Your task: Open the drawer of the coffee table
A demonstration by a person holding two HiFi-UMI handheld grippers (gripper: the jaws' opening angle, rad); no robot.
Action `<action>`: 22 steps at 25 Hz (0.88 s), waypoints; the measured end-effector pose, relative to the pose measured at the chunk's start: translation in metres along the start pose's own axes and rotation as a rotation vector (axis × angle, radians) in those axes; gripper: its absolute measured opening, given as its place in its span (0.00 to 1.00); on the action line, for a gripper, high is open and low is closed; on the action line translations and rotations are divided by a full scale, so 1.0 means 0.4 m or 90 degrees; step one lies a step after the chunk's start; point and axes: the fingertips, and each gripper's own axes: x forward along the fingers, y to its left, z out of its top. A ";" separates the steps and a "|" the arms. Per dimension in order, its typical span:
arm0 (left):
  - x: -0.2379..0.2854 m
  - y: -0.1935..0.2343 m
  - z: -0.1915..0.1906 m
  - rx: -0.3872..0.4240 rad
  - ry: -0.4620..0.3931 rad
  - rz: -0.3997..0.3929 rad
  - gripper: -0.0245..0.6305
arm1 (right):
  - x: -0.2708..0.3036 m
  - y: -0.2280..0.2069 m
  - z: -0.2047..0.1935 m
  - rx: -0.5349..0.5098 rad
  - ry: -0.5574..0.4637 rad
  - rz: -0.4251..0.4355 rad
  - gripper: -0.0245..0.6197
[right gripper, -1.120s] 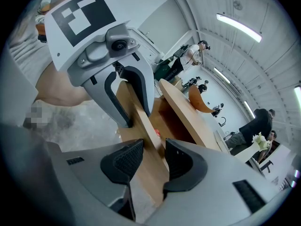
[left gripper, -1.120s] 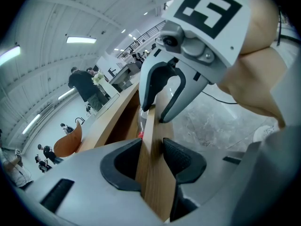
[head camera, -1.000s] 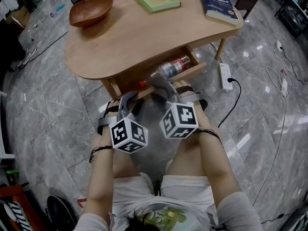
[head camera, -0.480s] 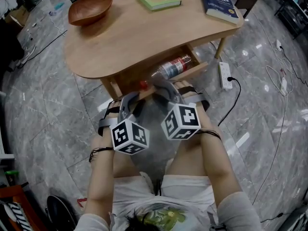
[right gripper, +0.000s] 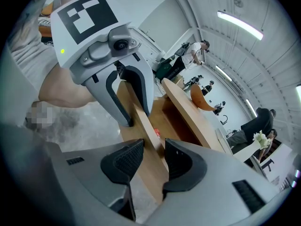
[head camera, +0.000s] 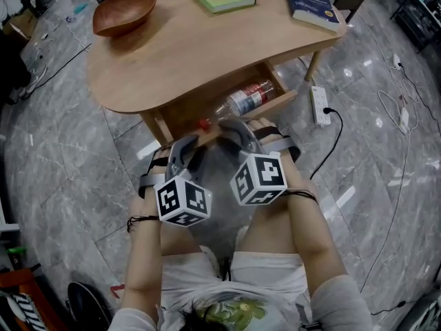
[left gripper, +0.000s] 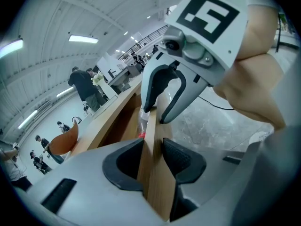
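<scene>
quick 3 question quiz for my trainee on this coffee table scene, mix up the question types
1. True or false: the drawer of the coffee table is fully shut.
2. What lies inside the drawer? A) a bottle B) a book C) a bowl
3. Which part of the drawer stands between the jaws of both the left gripper and the right gripper?

Key:
1. False. It stands partly open.
2. A
3. The drawer front
</scene>
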 end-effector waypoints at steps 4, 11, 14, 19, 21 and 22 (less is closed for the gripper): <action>-0.001 -0.005 0.002 0.001 -0.003 0.000 0.24 | -0.005 0.003 -0.003 0.001 -0.001 0.001 0.26; -0.001 -0.006 0.002 0.001 -0.004 0.001 0.24 | -0.005 0.003 -0.003 0.013 -0.001 0.009 0.26; -0.001 -0.005 0.002 0.003 -0.004 0.003 0.24 | -0.005 0.002 -0.001 0.008 0.001 0.006 0.26; -0.006 -0.013 0.001 0.007 -0.006 0.003 0.24 | -0.010 0.011 -0.001 0.002 0.005 0.006 0.26; -0.006 -0.015 0.001 0.007 -0.006 0.004 0.24 | -0.011 0.012 -0.002 0.000 0.006 0.005 0.26; -0.006 -0.015 0.001 0.007 -0.006 0.004 0.24 | -0.011 0.013 -0.001 -0.001 0.007 0.005 0.26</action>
